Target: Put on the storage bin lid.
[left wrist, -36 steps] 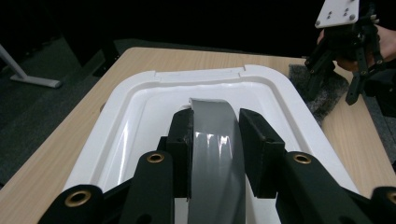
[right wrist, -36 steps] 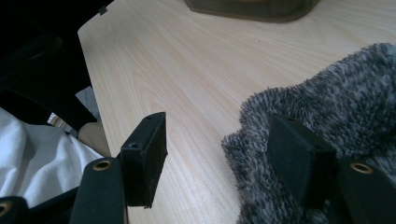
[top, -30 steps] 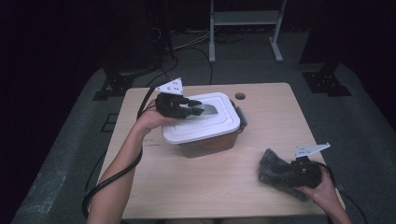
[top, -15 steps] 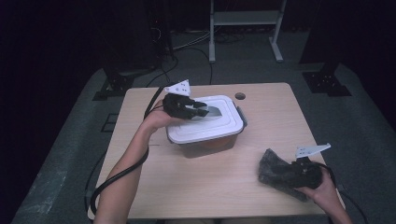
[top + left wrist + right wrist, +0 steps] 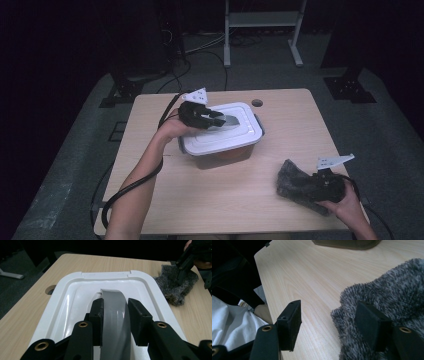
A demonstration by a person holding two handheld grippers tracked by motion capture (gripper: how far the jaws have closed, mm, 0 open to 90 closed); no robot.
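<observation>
Left gripper [image 5: 212, 119] has shifted rightward, jaws clamped on grey handle [image 5: 115, 315] (white lid [image 5: 235, 137]); right gripper [image 5: 332, 325] jaws agape beside fuzzy cloth [image 5: 392, 300].

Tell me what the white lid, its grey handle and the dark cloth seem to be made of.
Lid: probably glossy moulded plastic; light glints on its smooth ridges.
Handle: matte grey, likely plastic or rubber; a smooth bent strap.
Cloth: soft fleece or plush; fuzzy grey pile.
</observation>
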